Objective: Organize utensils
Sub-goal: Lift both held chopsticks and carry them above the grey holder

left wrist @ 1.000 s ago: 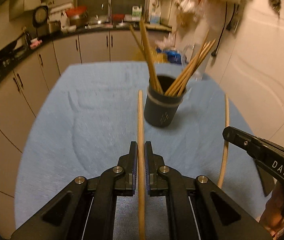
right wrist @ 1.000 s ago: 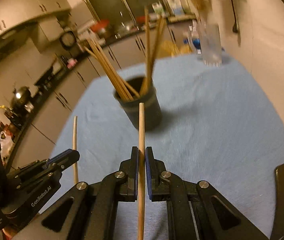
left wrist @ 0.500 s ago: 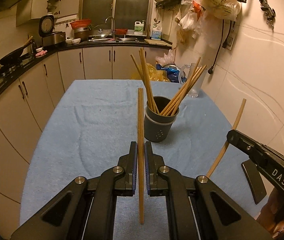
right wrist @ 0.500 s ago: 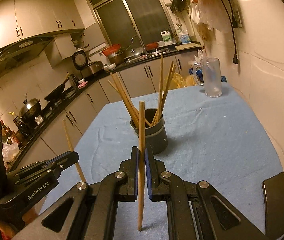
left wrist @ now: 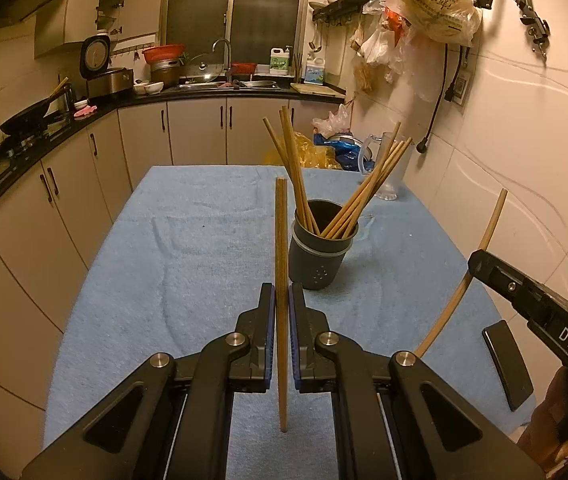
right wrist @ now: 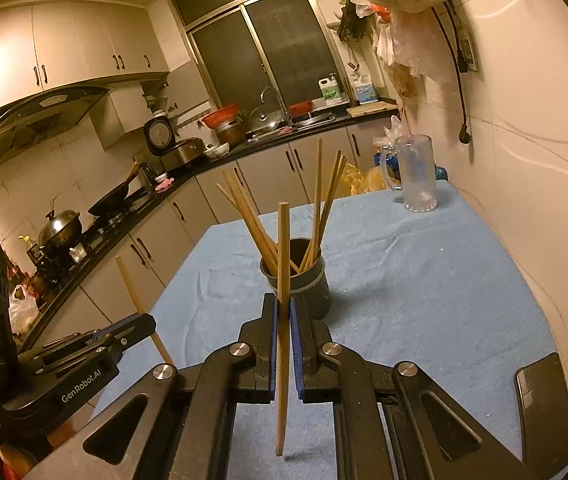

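Note:
A dark grey holder cup (left wrist: 320, 260) stands on the blue towel (left wrist: 188, 264) and holds several wooden chopsticks. It also shows in the right wrist view (right wrist: 316, 292). My left gripper (left wrist: 282, 300) is shut on one wooden chopstick (left wrist: 281, 240), held upright, short of the cup and to its left. My right gripper (right wrist: 283, 312) is shut on another chopstick (right wrist: 283, 260), held upright just in front of the cup. The right gripper's chopstick (left wrist: 480, 248) shows at the right of the left wrist view.
A frosted glass mug (right wrist: 416, 176) stands at the towel's far right corner. A black phone (left wrist: 506, 364) lies at the near right edge of the table. A wall runs close along the right side. Kitchen counters and cabinets (left wrist: 84, 168) lie to the left and behind.
Both grippers have drawn back and tilted up from the cup, each still holding its chopstick. The cup now looks smaller and farther.

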### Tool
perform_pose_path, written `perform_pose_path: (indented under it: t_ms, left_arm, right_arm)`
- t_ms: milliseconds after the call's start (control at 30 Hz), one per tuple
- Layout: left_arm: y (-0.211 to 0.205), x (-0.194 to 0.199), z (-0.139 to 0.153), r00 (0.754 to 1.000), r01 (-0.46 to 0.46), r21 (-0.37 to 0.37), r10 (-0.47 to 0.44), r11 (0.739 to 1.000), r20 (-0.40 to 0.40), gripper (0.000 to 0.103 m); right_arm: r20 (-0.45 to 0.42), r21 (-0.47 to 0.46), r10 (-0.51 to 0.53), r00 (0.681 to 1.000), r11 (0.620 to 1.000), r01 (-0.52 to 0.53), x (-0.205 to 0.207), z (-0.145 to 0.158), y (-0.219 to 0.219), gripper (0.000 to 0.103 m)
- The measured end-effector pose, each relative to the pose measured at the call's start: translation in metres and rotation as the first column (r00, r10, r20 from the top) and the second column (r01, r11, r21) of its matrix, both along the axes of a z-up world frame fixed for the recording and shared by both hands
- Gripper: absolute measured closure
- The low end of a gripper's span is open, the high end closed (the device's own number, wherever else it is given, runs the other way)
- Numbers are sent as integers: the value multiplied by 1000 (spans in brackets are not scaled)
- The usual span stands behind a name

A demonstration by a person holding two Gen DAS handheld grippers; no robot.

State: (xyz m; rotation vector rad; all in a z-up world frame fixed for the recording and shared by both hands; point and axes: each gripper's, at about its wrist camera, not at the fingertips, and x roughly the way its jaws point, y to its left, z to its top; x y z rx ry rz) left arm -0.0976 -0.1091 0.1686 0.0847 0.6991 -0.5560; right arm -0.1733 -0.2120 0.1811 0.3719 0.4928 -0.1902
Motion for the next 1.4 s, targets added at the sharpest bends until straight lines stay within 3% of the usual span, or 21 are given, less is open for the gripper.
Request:
perform_pose_path:
  t_ms: [1400]
  left_arm:
    - [-1, -18, 9, 999, -1, -4, 1, 1000, 45, 97]
  right_arm:
    - [48, -20, -26, 998, 999, 27, -25, 14, 4, 96]
